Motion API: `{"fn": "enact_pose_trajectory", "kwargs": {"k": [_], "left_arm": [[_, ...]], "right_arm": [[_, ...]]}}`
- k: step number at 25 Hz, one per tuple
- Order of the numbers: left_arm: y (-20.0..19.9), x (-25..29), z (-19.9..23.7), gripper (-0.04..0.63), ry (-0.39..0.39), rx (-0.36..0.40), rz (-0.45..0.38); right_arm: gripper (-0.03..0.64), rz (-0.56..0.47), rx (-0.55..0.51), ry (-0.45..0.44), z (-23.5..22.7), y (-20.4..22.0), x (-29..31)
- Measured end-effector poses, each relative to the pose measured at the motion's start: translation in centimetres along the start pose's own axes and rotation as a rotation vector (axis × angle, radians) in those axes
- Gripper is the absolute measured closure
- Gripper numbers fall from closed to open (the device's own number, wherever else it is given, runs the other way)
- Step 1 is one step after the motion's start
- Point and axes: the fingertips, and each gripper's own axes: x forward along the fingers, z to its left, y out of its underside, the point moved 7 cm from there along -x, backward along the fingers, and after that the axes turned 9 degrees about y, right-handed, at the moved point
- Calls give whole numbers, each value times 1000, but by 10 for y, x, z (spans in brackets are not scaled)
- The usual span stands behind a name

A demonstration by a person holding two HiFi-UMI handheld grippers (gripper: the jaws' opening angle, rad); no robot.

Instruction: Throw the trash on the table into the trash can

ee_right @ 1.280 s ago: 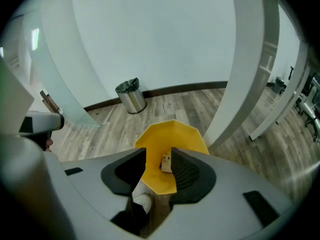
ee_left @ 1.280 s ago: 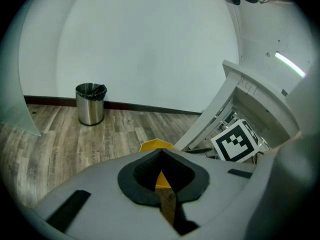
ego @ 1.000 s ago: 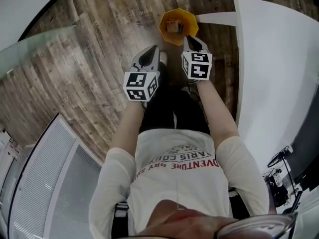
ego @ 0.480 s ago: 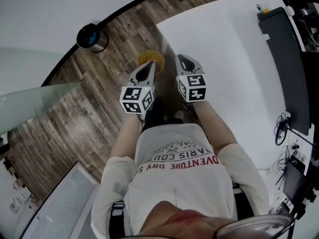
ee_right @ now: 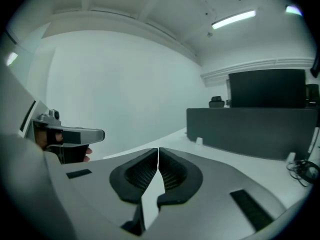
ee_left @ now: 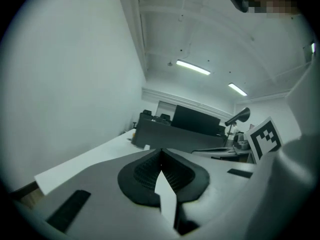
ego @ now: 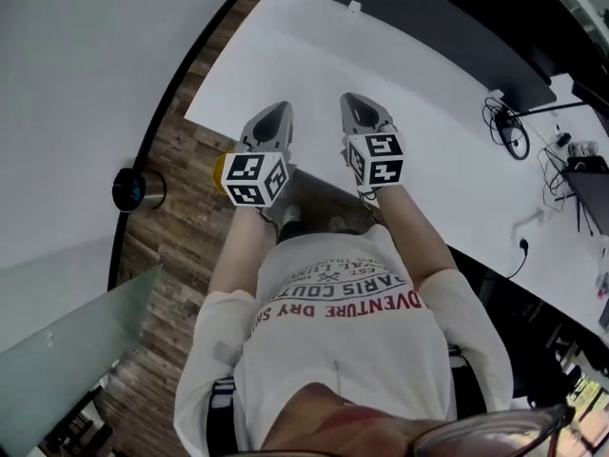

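Pinching nothing, left gripper (ego: 269, 122) and right gripper (ego: 358, 110) sit closed; orange trash can (ego: 219, 169) contents hidden.

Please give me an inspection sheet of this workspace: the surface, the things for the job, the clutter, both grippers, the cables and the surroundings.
Surface: long white table, mostly bare where visible.
Job's things: yellow trash can on the floor beside the table, mostly hidden behind the left gripper; trash on the table: nothing seen.
Clutter: small white block by the dark grey partition.
Grippers: left gripper and right gripper both shut, nothing between the jaws, side by side above the table's near edge.
Cables: black cables on the table's right part.
Surroundings: wooden plank floor, black round object on it, glass panel.
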Motion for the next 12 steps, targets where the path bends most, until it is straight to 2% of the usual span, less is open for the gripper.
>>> {"fn": "enact_pose_trajectory", "kwargs": {"k": [6, 9, 12], "left_arm": [[-5, 72, -80, 572, 274, 60, 54], [-12, 94, -110, 572, 398, 93, 61], [-15, 101, -129, 572, 490, 135, 85]], "right_arm": [[591, -40, 84, 266, -94, 4, -69], [591, -60, 125, 393, -118, 9, -101], [591, -78, 169, 491, -123, 16, -130]]}}
